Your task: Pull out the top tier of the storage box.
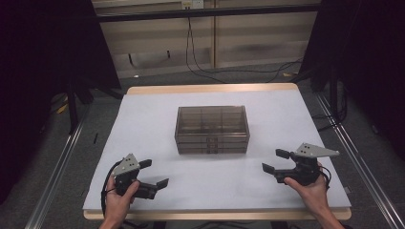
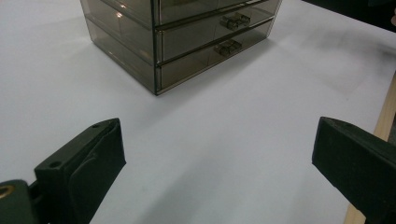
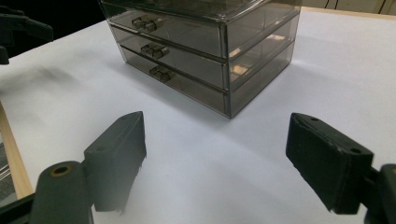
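Right now your left gripper (image 1: 154,173) sits at the near left of the table (image 1: 143,119), held in your left hand (image 1: 119,195), with both jaws spread wide and nothing between them. Your right gripper (image 1: 275,160) sits at the near right, held in your right hand (image 1: 310,188), and its jaws are spread just as wide, also with nothing in them. Both grippers point inward, toward the drawer box (image 1: 212,129), which stands in the middle of the table, well apart from either one. It is a smoky, see-through box with three drawers stacked one above the other, all pushed in, their small handles facing the near edge. From the left gripper view you see the box's (image 2: 177,37) near left corner beyond the jaws; from the right gripper view you see its (image 3: 205,46) near right corner and the handles (image 3: 154,50). White sheeting covers the table, and a wooden edge shows along the near and far sides.
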